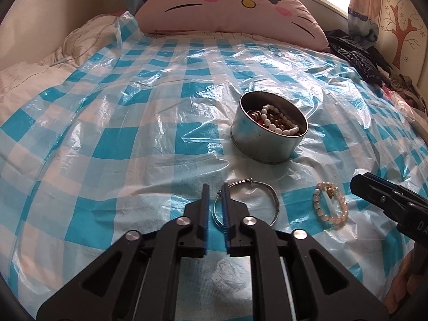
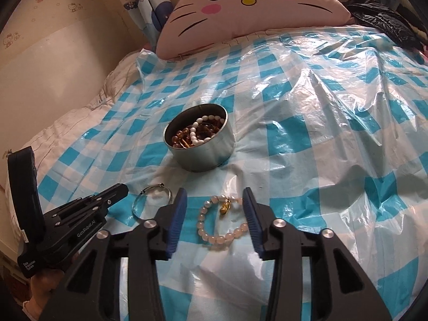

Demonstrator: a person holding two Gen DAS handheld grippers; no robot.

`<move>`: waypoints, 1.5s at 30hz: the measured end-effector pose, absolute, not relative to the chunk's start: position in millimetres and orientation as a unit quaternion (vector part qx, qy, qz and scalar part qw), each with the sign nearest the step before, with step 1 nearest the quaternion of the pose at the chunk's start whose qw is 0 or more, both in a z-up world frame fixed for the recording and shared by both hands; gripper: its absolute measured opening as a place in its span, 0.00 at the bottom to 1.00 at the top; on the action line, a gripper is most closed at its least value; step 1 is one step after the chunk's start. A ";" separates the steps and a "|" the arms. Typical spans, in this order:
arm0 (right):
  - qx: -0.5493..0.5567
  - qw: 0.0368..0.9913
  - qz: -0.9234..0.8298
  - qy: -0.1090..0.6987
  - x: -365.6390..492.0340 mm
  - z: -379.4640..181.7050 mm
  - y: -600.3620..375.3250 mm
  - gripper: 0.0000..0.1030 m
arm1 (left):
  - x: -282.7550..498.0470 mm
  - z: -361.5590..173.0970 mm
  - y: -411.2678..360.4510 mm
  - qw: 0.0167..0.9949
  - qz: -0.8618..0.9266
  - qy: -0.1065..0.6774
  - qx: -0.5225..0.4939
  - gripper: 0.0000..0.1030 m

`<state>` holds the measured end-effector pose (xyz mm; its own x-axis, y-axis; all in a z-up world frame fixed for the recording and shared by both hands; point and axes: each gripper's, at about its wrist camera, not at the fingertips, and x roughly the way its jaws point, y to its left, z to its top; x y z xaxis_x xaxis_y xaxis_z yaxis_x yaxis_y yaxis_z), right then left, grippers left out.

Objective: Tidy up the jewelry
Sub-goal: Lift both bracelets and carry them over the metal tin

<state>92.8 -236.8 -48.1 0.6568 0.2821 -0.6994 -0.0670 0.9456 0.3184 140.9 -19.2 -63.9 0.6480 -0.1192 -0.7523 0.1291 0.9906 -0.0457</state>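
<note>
A round metal tin (image 1: 267,144) (image 2: 206,157) stands on the checked sheet and holds white pearl and amber bead strands. Nearer than it lie a silver bangle (image 1: 276,203) (image 2: 152,187) and a pink bead bracelet (image 1: 317,203) (image 2: 200,224) with a gold charm. My left gripper (image 1: 215,187) (image 2: 123,187) hovers at the bangle's left edge, jaws a narrow gap apart with only sheet showing between them. My right gripper (image 2: 214,191) (image 1: 358,184) is open, its fingers straddling the pink bracelet without pressing on it.
A blue-and-white checked plastic sheet (image 1: 133,123) covers the bed. A pink cat-face pillow (image 1: 230,2) lies at the head, with dark clothing (image 1: 355,53) to its right. A wall (image 2: 53,67) runs along the left, beside rumpled white bedding (image 1: 32,67).
</note>
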 end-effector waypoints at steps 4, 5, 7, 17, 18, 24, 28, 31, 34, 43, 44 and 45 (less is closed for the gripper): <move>0.122 0.872 0.062 0.469 109.5 -74.5 -236.9 0.57 | 149.9 -76.4 -28.4 0.895 -0.060 0.440 0.037 0.41; 0.116 0.866 0.056 0.483 113.2 -80.8 -235.3 0.57 | 151.1 -79.8 -31.0 0.891 -0.062 0.447 0.045 0.40; 0.091 0.866 0.051 0.489 115.5 -83.7 -228.7 0.56 | 150.6 -81.5 -36.1 0.890 -0.072 0.447 0.056 0.11; 0.140 0.884 0.158 0.418 97.7 -56.4 -226.0 0.09 | 132.3 -53.1 -29.6 0.913 -0.129 0.386 0.004 0.02; 0.146 0.888 0.163 0.405 94.7 -51.3 -227.7 0.09 | 131.9 -51.2 -25.5 0.915 -0.131 0.382 -0.008 0.02; 0.162 0.902 0.180 0.357 87.2 -31.4 -230.8 0.09 | 131.4 -47.9 -20.8 0.917 -0.131 0.375 -0.025 0.02; 0.171 0.905 0.179 0.347 85.2 -27.7 -235.6 0.09 | 131.4 -48.9 -24.8 0.917 -0.128 0.376 -0.012 0.02; 0.173 0.904 0.181 0.346 85.1 -27.6 -237.1 0.09 | 131.4 -48.9 -25.7 0.918 -0.125 0.377 -0.007 0.02; 0.171 0.905 0.183 0.344 83.8 -26.7 -236.2 0.09 | 131.2 -48.9 -25.8 0.918 -0.124 0.376 -0.006 0.02; 0.171 0.906 0.186 0.340 83.0 -25.5 -235.2 0.09 | 128.7 -46.8 -30.4 0.921 -0.121 0.371 0.011 0.02; 0.170 0.906 0.187 0.340 83.1 -25.4 -234.8 0.09 | 128.7 -46.6 -30.4 0.921 -0.121 0.371 0.012 0.02; 0.170 0.906 0.187 0.340 83.0 -25.5 -234.5 0.09 | 128.7 -46.7 -31.0 0.921 -0.121 0.371 0.013 0.02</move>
